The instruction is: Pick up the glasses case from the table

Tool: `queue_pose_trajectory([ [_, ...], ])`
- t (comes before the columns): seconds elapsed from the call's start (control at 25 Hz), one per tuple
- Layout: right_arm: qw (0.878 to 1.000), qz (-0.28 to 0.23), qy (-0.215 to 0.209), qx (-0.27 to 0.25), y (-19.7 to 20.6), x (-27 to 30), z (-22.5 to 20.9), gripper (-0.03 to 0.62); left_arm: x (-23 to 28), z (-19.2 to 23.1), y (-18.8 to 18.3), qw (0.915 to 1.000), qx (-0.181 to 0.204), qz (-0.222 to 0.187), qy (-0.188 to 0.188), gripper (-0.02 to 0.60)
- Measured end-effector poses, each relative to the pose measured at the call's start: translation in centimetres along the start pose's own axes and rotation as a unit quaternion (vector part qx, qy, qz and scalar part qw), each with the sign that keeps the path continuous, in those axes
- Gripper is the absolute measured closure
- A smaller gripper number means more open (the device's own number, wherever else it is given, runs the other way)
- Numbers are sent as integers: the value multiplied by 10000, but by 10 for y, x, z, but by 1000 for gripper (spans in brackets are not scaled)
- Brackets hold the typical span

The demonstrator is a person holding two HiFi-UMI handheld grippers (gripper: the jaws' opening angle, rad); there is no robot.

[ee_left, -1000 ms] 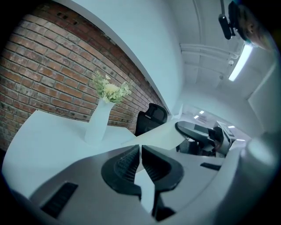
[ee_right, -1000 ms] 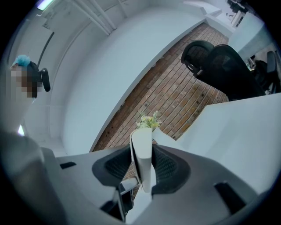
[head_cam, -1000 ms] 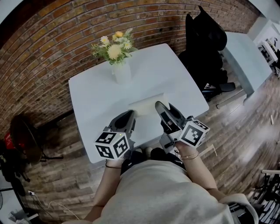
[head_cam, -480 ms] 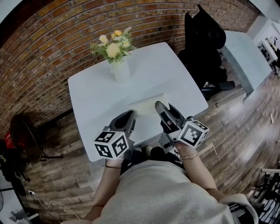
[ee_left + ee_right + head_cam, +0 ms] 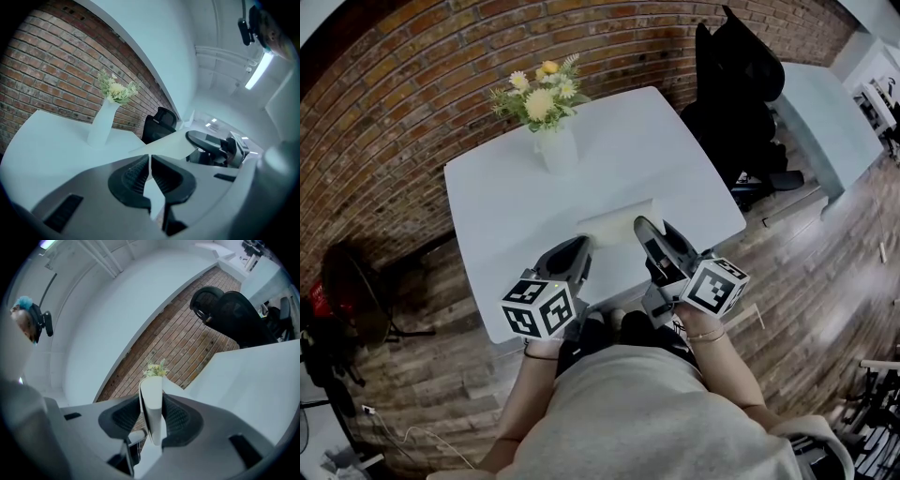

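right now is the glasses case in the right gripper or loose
In the right gripper: that gripper's view shows both jaws pressed against the white glasses case standing edgewise between them.

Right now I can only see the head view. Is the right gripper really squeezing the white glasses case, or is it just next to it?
Observer: The right gripper view shows the right gripper with a pad pressed on each side of the glasses case, so it is gripped.
Operator: Is the left one holding something too?
Observer: No. The left gripper view shows the left gripper with its jaws shut together and nothing between them.
Operator: What's past the case?
Observer: From the right gripper view, the flowers show just above its far end.
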State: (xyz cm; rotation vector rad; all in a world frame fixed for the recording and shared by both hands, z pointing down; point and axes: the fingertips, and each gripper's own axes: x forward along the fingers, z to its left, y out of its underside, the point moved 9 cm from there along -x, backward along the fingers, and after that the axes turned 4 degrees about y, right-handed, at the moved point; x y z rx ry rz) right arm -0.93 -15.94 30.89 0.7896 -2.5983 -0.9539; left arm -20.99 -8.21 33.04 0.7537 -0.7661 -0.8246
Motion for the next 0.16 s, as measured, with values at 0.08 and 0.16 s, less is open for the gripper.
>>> queue_pose_trajectory([
  [0.08,10000,30,16,-30,1,0,-2,456,1,0,0,10000,-4,1,15,563],
  [0.16,10000,64,40,-45,2,1,-4,456,2,1,1,10000,-6,2,32,563],
])
